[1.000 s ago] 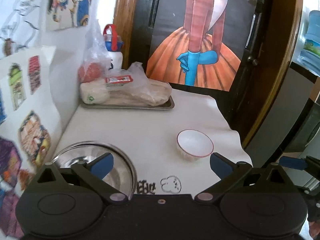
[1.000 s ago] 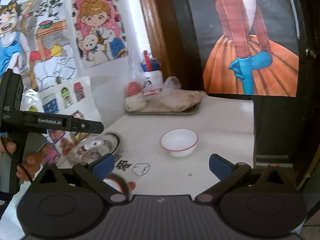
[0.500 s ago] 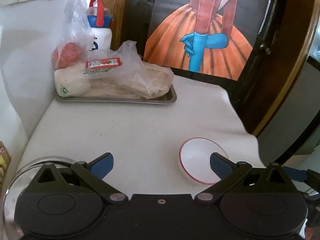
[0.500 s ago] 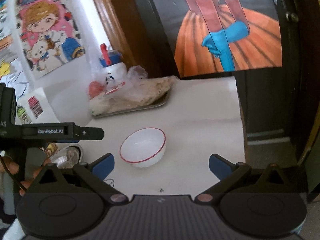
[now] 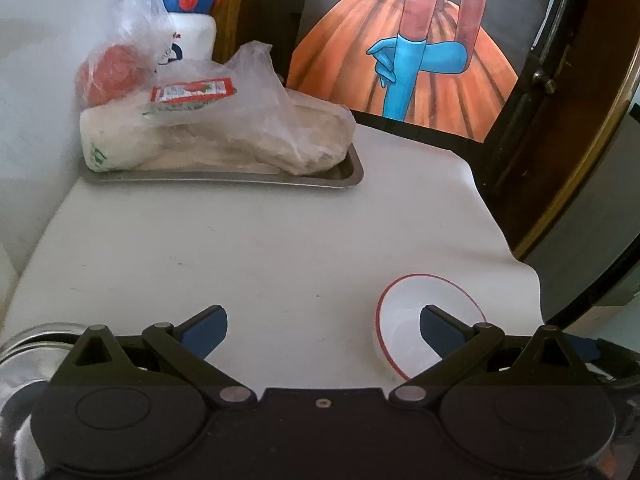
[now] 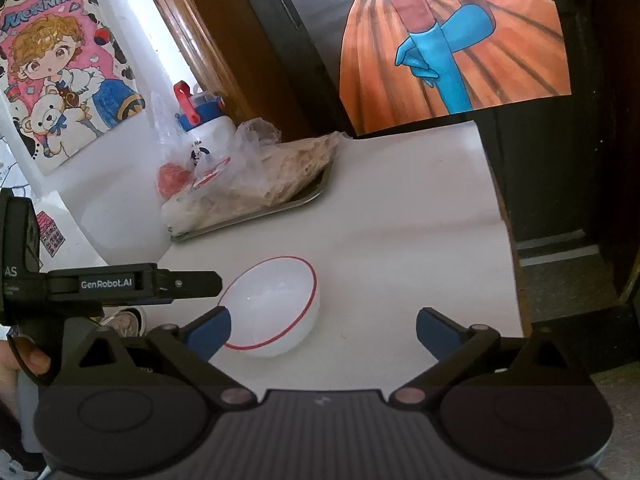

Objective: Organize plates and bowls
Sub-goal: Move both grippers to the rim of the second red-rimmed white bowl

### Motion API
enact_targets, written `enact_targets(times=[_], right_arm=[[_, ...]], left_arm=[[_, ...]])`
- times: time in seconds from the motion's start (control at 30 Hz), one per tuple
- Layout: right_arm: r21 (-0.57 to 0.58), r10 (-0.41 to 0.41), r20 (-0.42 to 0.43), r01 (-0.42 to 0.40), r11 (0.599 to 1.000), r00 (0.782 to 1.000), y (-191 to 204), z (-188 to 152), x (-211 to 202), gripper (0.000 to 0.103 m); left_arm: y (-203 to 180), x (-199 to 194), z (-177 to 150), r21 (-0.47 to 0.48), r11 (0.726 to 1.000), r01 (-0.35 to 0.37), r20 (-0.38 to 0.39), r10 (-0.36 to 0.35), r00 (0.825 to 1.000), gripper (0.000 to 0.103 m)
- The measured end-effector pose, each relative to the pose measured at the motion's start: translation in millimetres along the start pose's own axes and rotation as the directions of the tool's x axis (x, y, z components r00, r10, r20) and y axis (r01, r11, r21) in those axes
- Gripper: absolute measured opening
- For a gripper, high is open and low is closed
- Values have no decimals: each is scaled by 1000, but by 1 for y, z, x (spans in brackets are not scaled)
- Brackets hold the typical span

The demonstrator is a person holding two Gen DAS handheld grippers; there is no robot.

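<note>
A white bowl with a red rim (image 5: 416,312) (image 6: 272,308) stands on the white table near its right edge. My left gripper (image 5: 323,332) is open, and its right fingertip hangs over the bowl's inside; nothing is held. My right gripper (image 6: 323,330) is open too, with the bowl just ahead of its left fingertip. A steel bowl (image 5: 28,348) shows at the lower left of the left wrist view, partly hidden behind the gripper body. In the right wrist view the left gripper's body (image 6: 108,284) reaches in from the left beside the white bowl.
A steel tray (image 5: 224,178) (image 6: 256,220) with plastic-bagged food stands at the back left, a white bottle with a blue and red cap (image 5: 192,28) behind it. The wall bounds the left. The table's edge (image 5: 504,240) drops off at the right by a dark door.
Both grippers have moved forward and lower toward the white bowl. It now sits right at their fingertips, and the steel bowl has slid out to the left view's corner.
</note>
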State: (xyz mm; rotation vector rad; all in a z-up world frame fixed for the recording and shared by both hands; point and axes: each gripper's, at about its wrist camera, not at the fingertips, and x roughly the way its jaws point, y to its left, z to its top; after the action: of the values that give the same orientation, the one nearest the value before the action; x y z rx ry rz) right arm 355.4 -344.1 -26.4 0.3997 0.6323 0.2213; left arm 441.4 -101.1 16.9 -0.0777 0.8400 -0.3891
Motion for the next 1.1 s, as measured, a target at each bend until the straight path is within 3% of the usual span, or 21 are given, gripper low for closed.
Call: enact_targets(times=[0.43, 0.73, 0.93, 1.1], right_arm=[[-10, -23, -14, 23, 1000, 1000, 6, 4, 19, 86], [-5, -27, -46, 26, 1000, 999, 7, 4, 34, 72], [0, -24, -59, 24, 1000, 998, 6, 3, 39, 57], [10, -10, -67, 10, 1000, 998, 7, 3, 41, 46]], left_arm=[[-3, 9, 2, 7, 1000, 21, -7, -21, 1000, 95], [-2, 15, 1, -5, 999, 46, -23, -46, 999, 82], [-1, 18, -1, -16, 997, 69, -35, -70, 997, 69], [1, 24, -3, -34, 996, 86, -58, -87, 994, 47]])
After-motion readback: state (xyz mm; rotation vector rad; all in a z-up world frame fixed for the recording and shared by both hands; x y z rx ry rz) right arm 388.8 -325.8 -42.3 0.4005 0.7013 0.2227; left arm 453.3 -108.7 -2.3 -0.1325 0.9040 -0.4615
